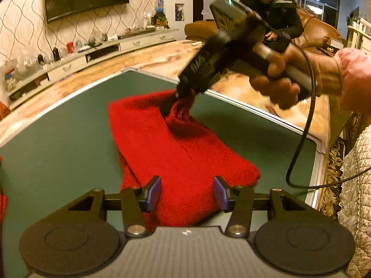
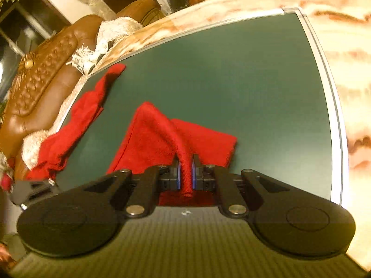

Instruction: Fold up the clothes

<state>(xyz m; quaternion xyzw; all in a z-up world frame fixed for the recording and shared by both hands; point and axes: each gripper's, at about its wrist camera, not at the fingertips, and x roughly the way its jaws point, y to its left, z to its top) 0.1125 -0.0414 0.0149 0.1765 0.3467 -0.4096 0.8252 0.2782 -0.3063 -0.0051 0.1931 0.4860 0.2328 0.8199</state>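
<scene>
Blue-padded fingers of the left gripper stand apart over the near end of the red garment, pressing on nothing; the cloth lies folded in a long strip on the green mat. At the strip's far end the right gripper, held in a hand trailing a black cable, lifts a pinched corner off the mat. From the right wrist, the right gripper sits nearly closed, clamping a rolled ridge of the red garment between its pads. A second red cloth drapes over the mat's left edge, beside a brown leather sofa.
</scene>
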